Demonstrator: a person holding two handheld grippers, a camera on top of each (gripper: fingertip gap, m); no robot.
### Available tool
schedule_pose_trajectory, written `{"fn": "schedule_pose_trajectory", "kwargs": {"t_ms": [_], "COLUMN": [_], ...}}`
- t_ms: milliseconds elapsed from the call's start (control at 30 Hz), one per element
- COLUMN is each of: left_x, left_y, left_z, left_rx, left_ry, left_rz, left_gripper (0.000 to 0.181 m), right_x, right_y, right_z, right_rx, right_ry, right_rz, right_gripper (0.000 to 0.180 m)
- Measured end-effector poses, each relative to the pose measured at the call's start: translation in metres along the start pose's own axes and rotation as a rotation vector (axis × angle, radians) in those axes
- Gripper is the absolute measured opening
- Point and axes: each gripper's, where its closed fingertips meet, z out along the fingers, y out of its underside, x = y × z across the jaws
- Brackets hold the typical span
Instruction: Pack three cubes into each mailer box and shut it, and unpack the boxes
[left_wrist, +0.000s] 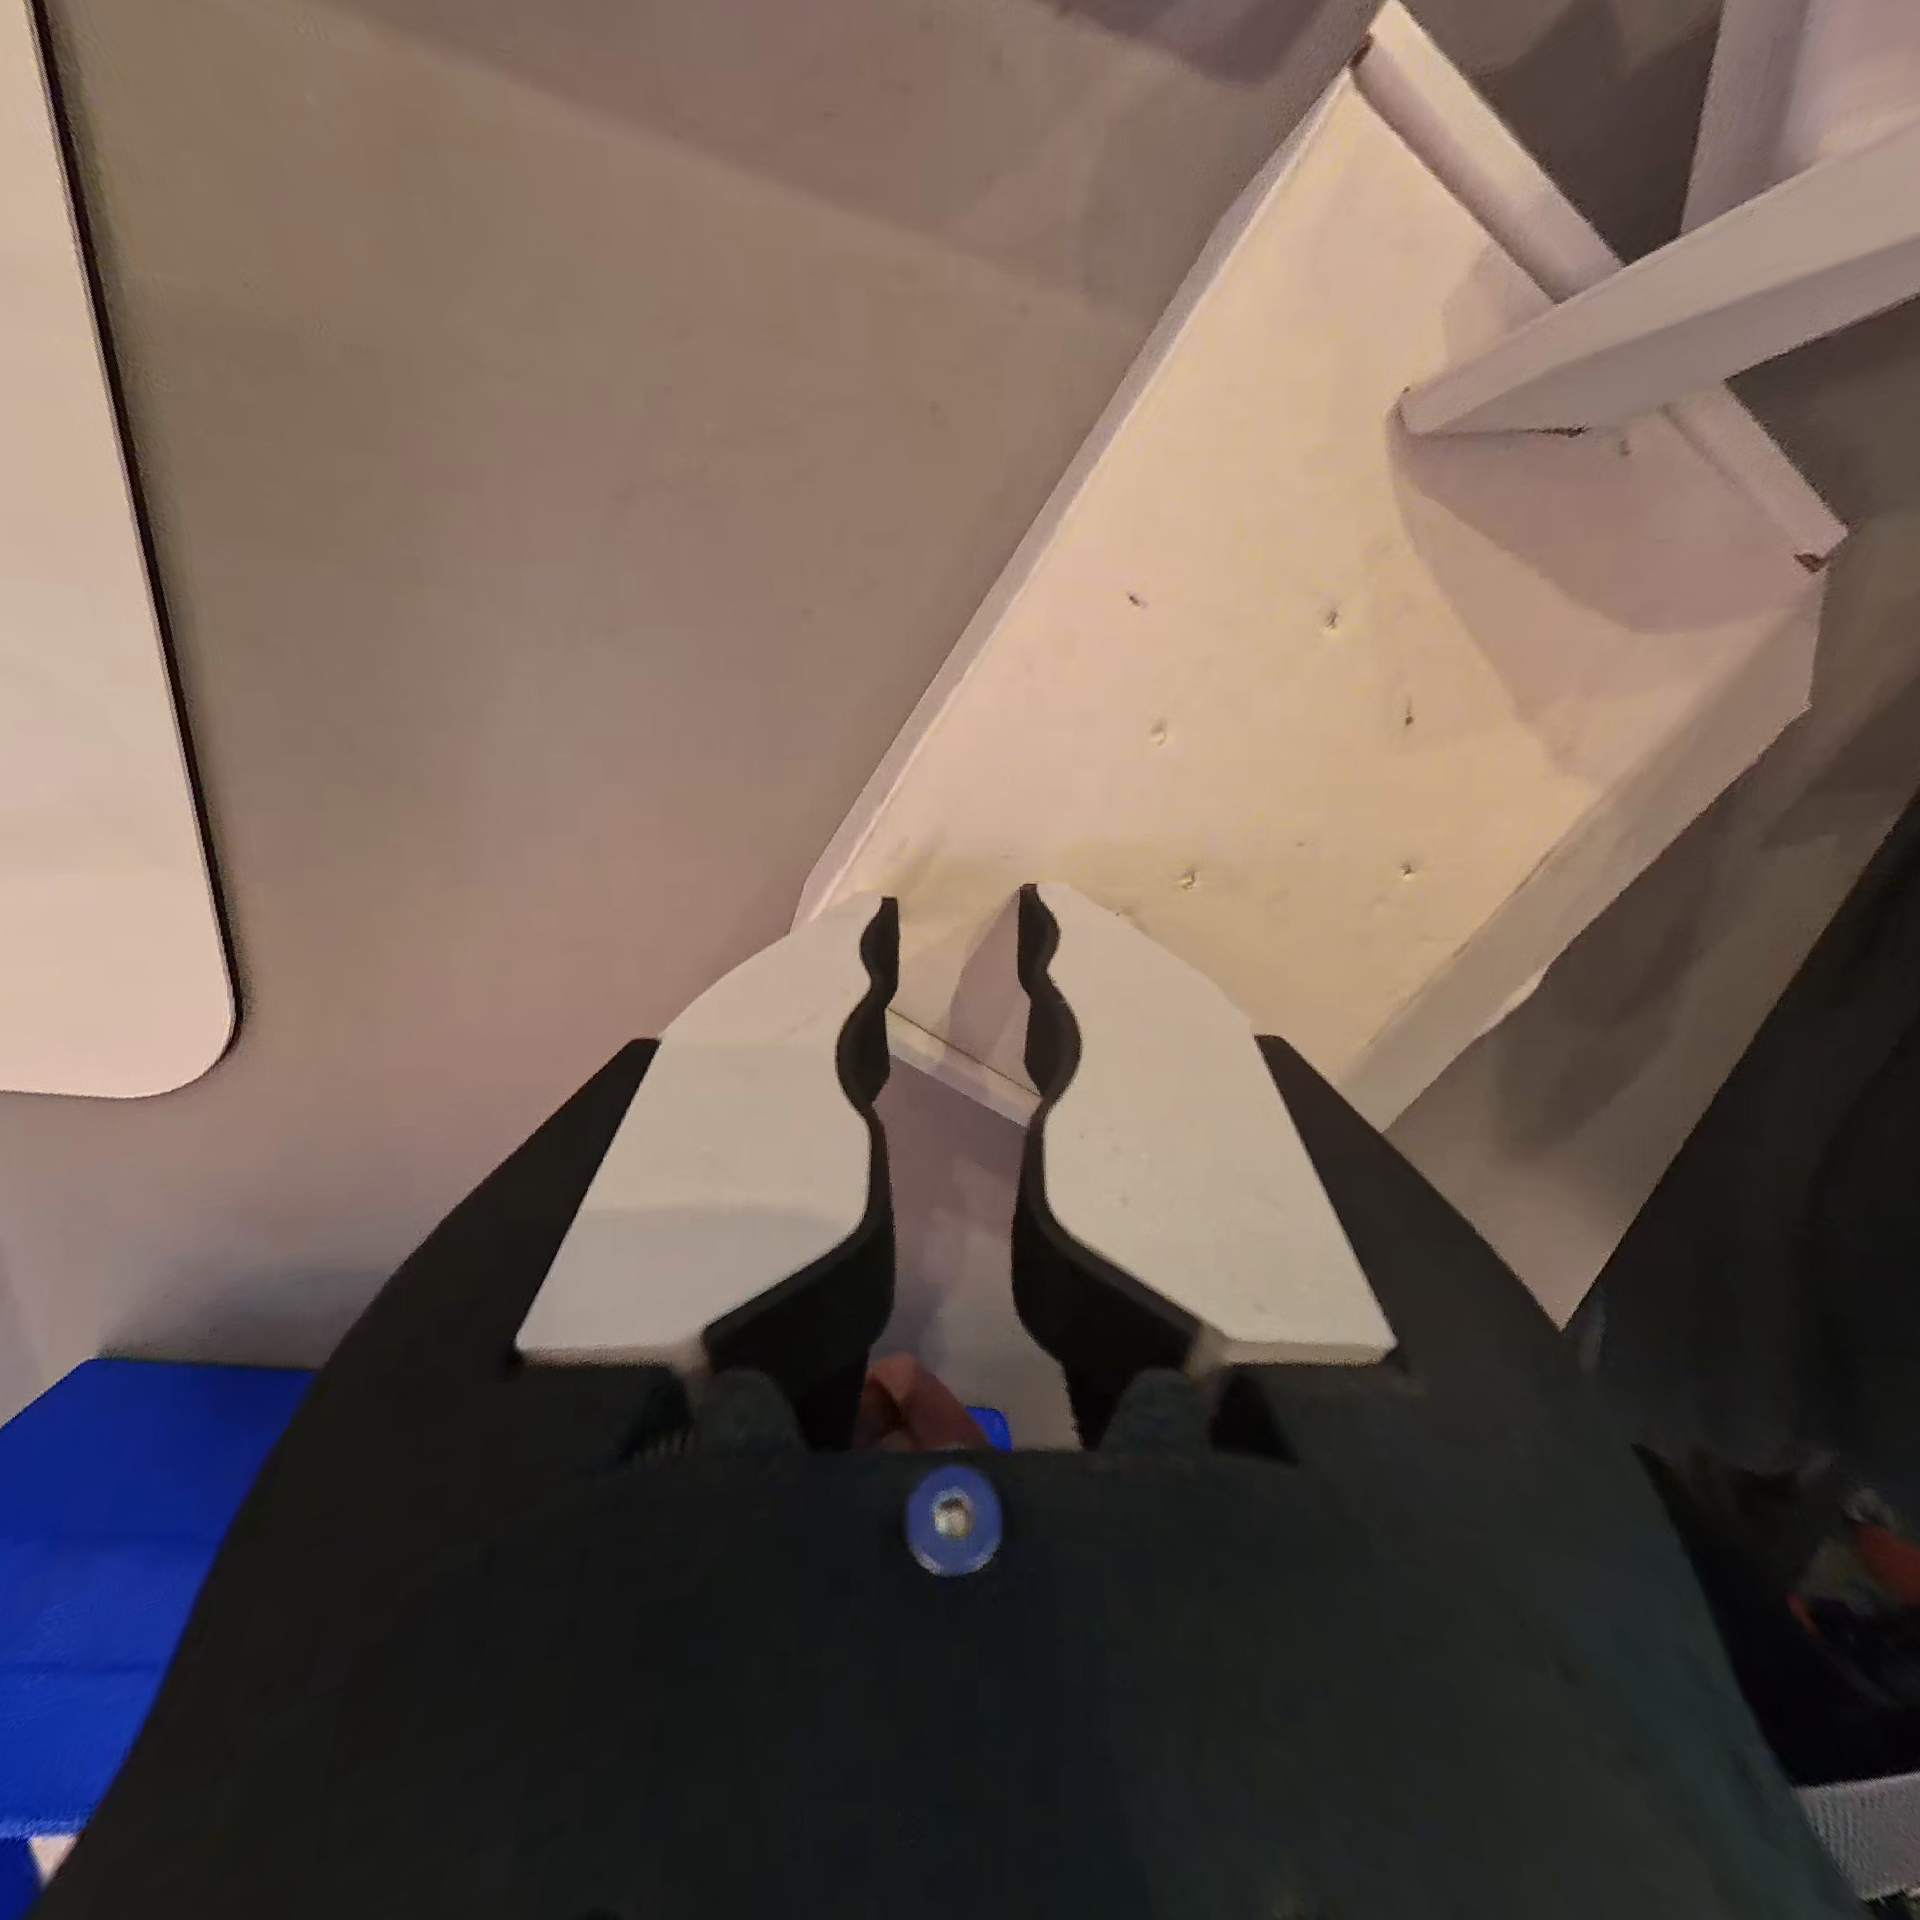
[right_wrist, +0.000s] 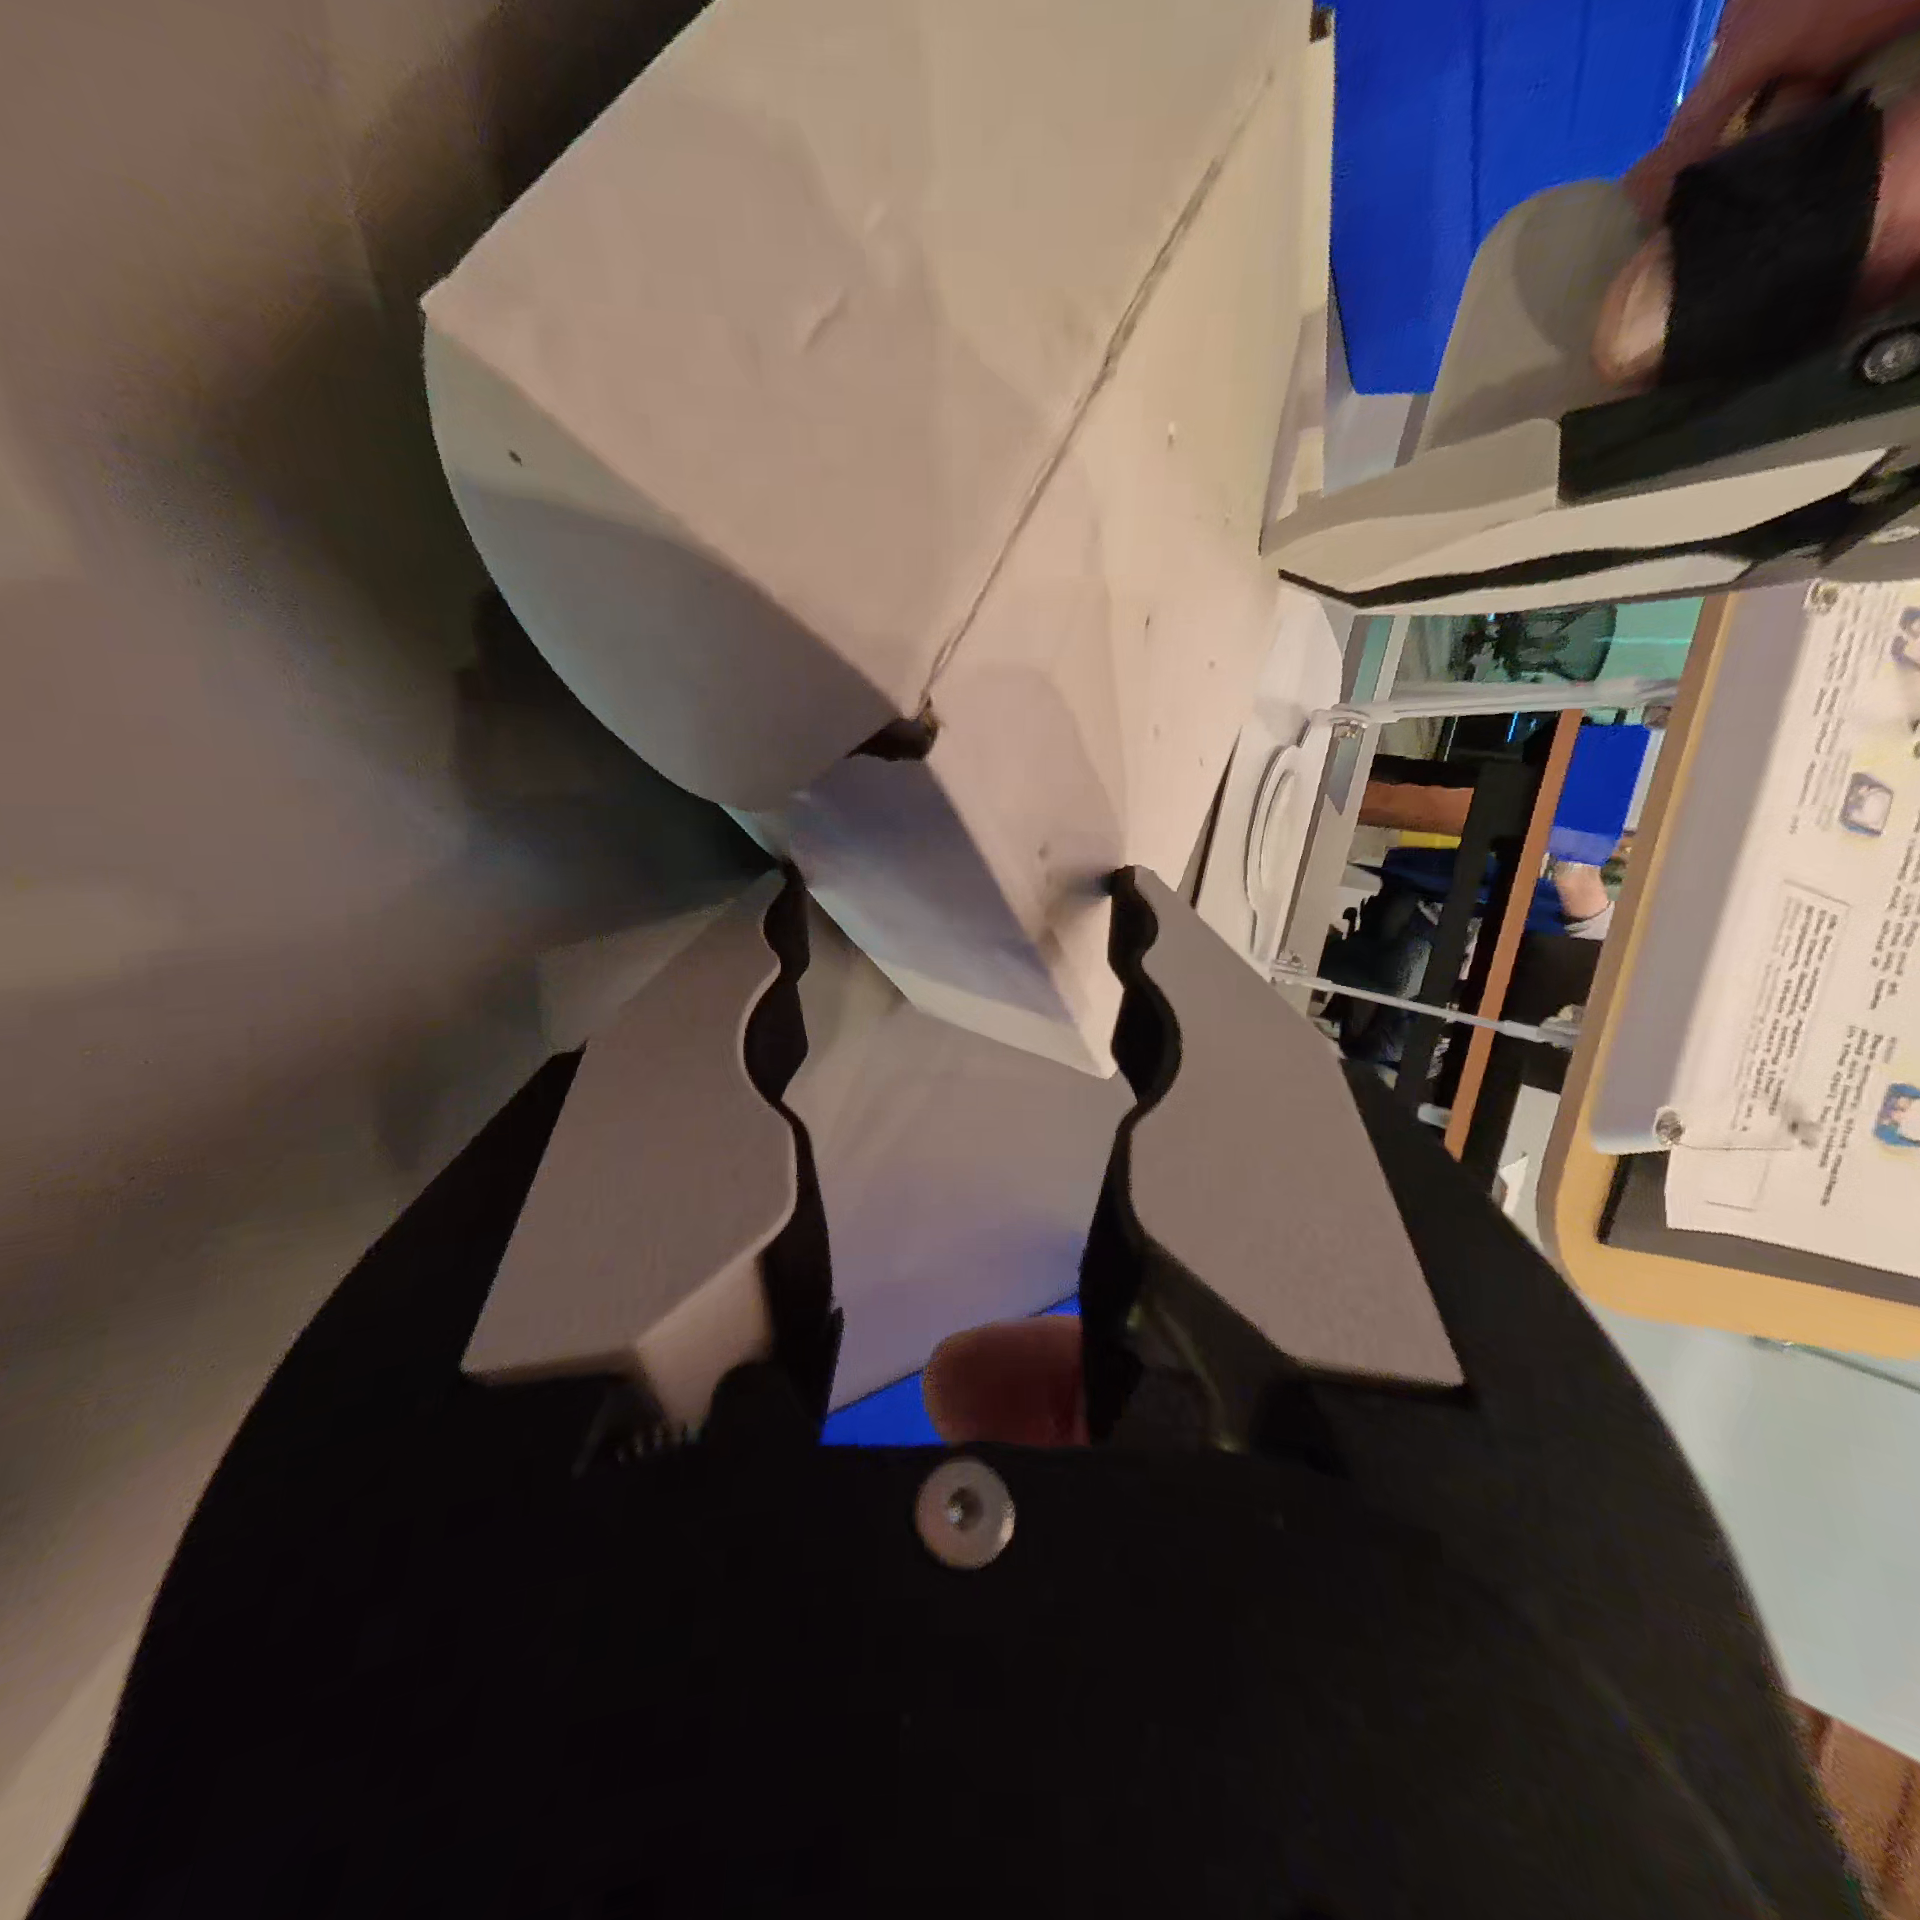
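- While parted by a narrow gap at lower centre of its own view, left gripper (left_wrist: 951, 904) closes on nothing; tips sit just over the near corner of the white mailer box (left_wrist: 1247, 707).
- Seen again at upper right of the right wrist view (right_wrist: 1304, 566), reaching toward the box's far edge, with a person's hand (right_wrist: 1704, 208) on its handle.
- Right gripper (right_wrist: 951, 883) stands wider apart at lower centre of its view, straddling a folded flap (right_wrist: 935, 914) of the mailer box (right_wrist: 831, 312); right fingertip (right_wrist: 1132, 904) touches the box panel, left one lies beside the flap. Whether the flap is truly pinched: cannot tell.
- A fingertip (right_wrist: 1003, 1387) shows low between the fingers.
- Fills upper centre of the right wrist view as a closed-looking block, tilted; in the left wrist view, runs diagonally to upper right with a raised flap (left_wrist: 1662, 301).
- No cubes visible.
- Pale table surface (left_wrist: 520, 520) beneath; blue object (left_wrist: 125, 1558) at lower left.
- Printed sheet on a board (right_wrist: 1787, 935) at right edge.
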Motion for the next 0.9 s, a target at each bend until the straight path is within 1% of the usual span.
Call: {"fn": "schedule_pose_trajectory", "kwargs": {"t_ms": [33,133,200,267,400,467,533,600,633,733,767,900], "left_x": [-0.001,-0.003,-0.001,0.005,0.033,0.050,0.062,0.059,0.057,0.047,0.042,0.037], "left_y": [-0.001,-0.004,-0.007,-0.010,-0.007,-0.001,0.005,0.010,0.014,0.015,0.013,0.009], "left_z": [0.000,-0.003,-0.007,-0.017,-0.038,-0.045,-0.047,-0.041,-0.036,-0.023,-0.022,-0.020], "left_rx": [0.001,0.031,0.085,0.154,0.258,0.276,0.278,0.237,0.207,0.148,0.143,0.141], "left_ry": [0.005,-0.005,0.001,-0.006,-0.025,-0.026,-0.045,-0.148,-0.184,-0.353,-0.410,-0.512], "left_rz": [0.007,0.012,0.022,0.048,0.181,0.264,0.338,0.406,0.439,0.562,0.598,0.644], "left_gripper": [0.021,0.023,0.033,0.038,0.049,0.060,0.068,0.075,0.075,0.072,0.068,0.066], "right_x": [0.000,0.002,0.006,0.009,0.013,0.015,0.015,0.015,0.015,0.016,0.016,0.016], "right_y": [0.000,0.001,0.001,0.002,0.005,0.007,0.007,0.008,0.008,0.007,0.007,0.008], "right_z": [0.000,-0.001,-0.002,-0.004,-0.005,-0.005,-0.005,-0.005,-0.005,-0.005,-0.005,-0.006], "right_rx": [0.007,0.024,0.057,0.086,0.113,0.127,0.131,0.128,0.123,0.123,0.121,0.124], "right_ry": [-0.003,-0.034,-0.072,-0.117,-0.180,-0.207,-0.217,-0.224,-0.229,-0.231,-0.231,-0.240], "right_rz": [0.023,0.115,0.222,0.319,0.408,0.462,0.468,0.467,0.470,0.477,0.488,0.543], "right_gripper": [0.057,0.056,0.056,0.056,0.056,0.056,0.056,0.056,0.056,0.056,0.057,0.057]}}
